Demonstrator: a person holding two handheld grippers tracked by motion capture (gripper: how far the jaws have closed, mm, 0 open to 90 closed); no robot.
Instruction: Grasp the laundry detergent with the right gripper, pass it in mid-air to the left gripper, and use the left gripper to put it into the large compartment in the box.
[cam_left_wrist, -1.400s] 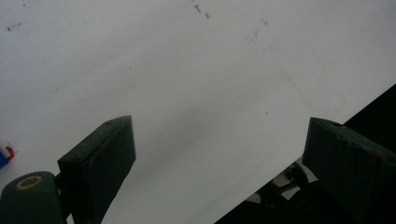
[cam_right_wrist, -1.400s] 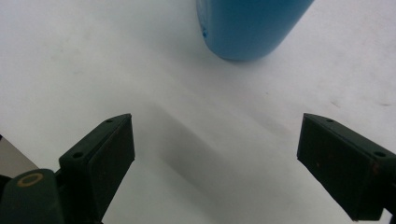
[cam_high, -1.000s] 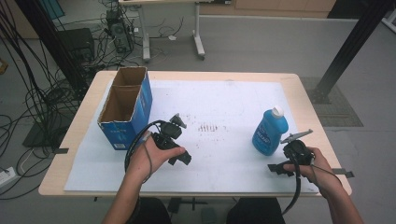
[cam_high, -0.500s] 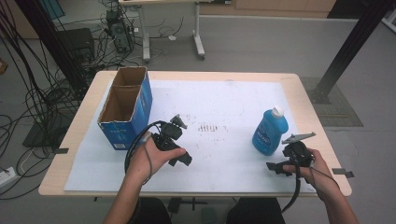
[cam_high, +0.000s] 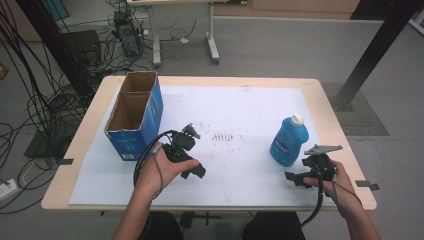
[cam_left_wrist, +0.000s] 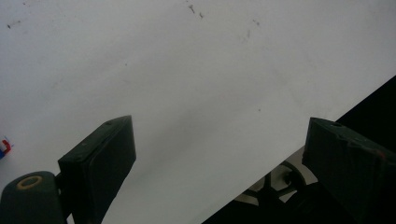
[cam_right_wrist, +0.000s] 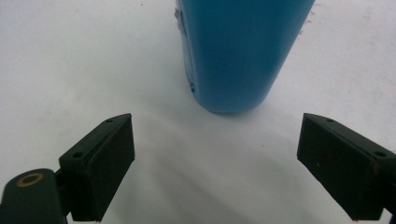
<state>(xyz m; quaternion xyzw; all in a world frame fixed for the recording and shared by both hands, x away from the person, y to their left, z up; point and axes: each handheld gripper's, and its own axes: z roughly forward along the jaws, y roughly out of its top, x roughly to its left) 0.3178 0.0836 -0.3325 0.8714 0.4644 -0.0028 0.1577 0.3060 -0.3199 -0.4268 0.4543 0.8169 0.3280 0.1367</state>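
A blue bottle (cam_high: 289, 141) with a white cap stands upright on the white mat at the right. My right gripper (cam_high: 296, 176) is just in front of it, near the table's front edge, held in the person's right hand. In the right gripper view the bottle's base (cam_right_wrist: 238, 51) stands a little ahead of the open jaws (cam_right_wrist: 215, 126), which have nothing between them. My left gripper (cam_high: 199, 172) is at the middle left in the person's left hand. Its jaws (cam_left_wrist: 219, 135) are wide open over bare mat.
An open blue cardboard box (cam_high: 134, 117) stands at the left of the table. The white mat (cam_high: 240, 105) carries a patch of dark scuff marks (cam_high: 222, 136) at its middle. In the left gripper view, the mat's edge (cam_left_wrist: 299, 140) runs close by.
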